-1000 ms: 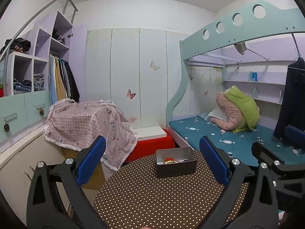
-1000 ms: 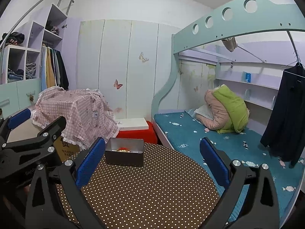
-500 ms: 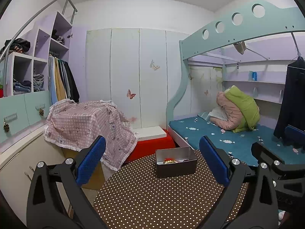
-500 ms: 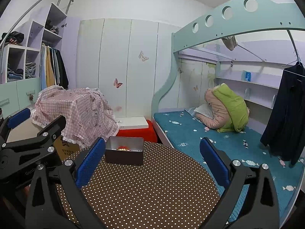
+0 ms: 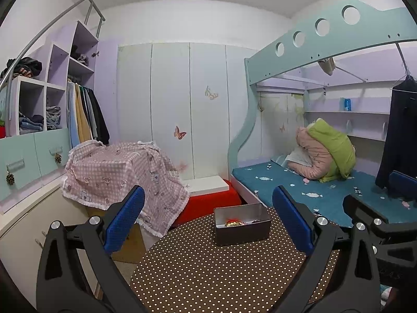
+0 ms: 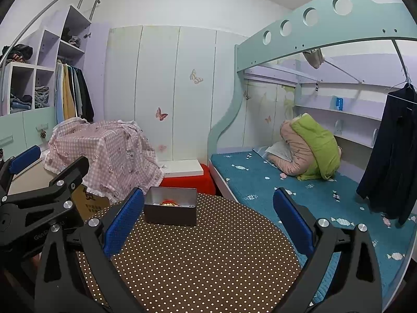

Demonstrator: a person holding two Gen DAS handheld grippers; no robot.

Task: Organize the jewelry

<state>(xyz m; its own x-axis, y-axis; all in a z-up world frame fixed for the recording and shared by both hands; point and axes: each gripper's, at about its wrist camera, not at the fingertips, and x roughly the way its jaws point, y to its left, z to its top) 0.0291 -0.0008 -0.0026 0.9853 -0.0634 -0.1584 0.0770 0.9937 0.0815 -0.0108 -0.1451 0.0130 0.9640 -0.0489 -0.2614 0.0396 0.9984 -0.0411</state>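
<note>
Nothing has moved since a second ago: our left gripper (image 5: 208, 221) and right gripper (image 6: 208, 221) hover spread and empty short of the metal box (image 5: 241, 223). Jewelry (image 5: 232, 222) sits inside it; we judge reaching in comes next.

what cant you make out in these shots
- Jewelry in the metal box: too small in both views, and the box's near wall hides most of it.
- Whatever sits under the pink checked cloth: covered.
- Table: near edge cut off by the frame and both grippers' jaws.
</note>
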